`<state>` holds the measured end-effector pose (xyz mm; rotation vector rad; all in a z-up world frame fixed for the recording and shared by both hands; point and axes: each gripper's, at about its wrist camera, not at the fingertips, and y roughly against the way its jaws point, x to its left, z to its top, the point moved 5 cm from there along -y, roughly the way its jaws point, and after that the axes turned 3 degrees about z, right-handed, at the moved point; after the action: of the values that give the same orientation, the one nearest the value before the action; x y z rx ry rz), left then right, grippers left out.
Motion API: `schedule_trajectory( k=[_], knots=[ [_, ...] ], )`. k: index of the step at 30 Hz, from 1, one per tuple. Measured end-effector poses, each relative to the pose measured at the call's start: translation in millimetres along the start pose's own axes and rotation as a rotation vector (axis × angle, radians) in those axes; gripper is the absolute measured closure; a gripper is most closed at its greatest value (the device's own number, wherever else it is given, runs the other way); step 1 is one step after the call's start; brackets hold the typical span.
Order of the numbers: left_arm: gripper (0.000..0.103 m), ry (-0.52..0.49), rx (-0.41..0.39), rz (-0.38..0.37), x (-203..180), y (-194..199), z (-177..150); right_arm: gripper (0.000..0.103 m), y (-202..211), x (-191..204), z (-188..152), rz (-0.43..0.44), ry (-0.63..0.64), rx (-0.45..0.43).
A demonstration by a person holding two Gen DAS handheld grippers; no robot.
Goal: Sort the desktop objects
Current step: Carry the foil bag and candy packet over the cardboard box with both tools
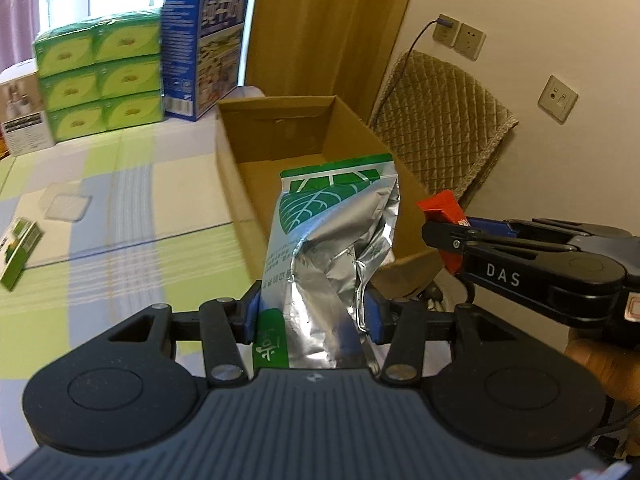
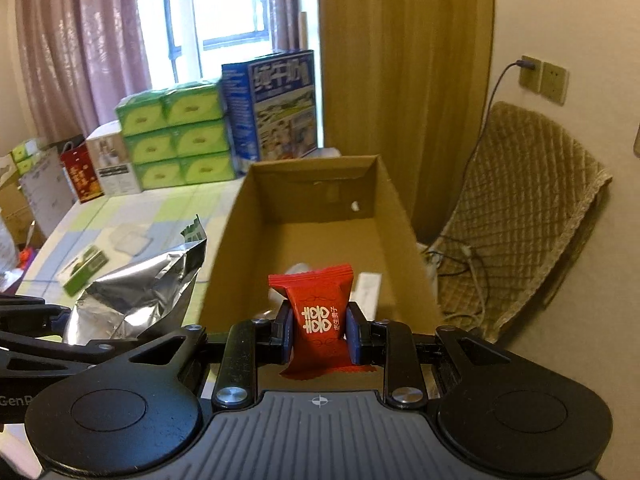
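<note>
Pinching a crumpled silver-green pouch [image 1: 332,240], left gripper [image 1: 312,312]; right gripper [image 2: 319,334] clamps a red candy [image 2: 318,316] — white characters. Box [image 2: 256,216] open — contents unclear.

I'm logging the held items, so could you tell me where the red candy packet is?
The red candy packet is clamped in the right gripper, at the near end of the cardboard box.

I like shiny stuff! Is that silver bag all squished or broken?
Squished, yes: the silver bag is creased and crumpled where the left tongs pinch it. No tear or spill shows. The red candy packet looks fine.
</note>
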<state>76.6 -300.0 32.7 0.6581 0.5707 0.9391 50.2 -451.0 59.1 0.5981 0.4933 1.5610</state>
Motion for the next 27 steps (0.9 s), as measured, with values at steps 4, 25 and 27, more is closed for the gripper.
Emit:
schedule_trajectory(
  k=[4, 25, 27],
  knots=[
    [0.059, 0.008, -0.001, -0.017, -9, -17, 21, 0.080, -10, -20, 16, -0.006, -0.009, -0.008],
    [0.057, 0.109, 0.034, -0.023, 13, -125, 97, 0.080, -114, -77, 76, -0.019, -0.069, 0.034],
    [0.056, 0.118, 0.020, -0.001, 17, -126, 100, 0.080, -117, -78, 74, -0.020, -0.074, 0.036]
  ],
)
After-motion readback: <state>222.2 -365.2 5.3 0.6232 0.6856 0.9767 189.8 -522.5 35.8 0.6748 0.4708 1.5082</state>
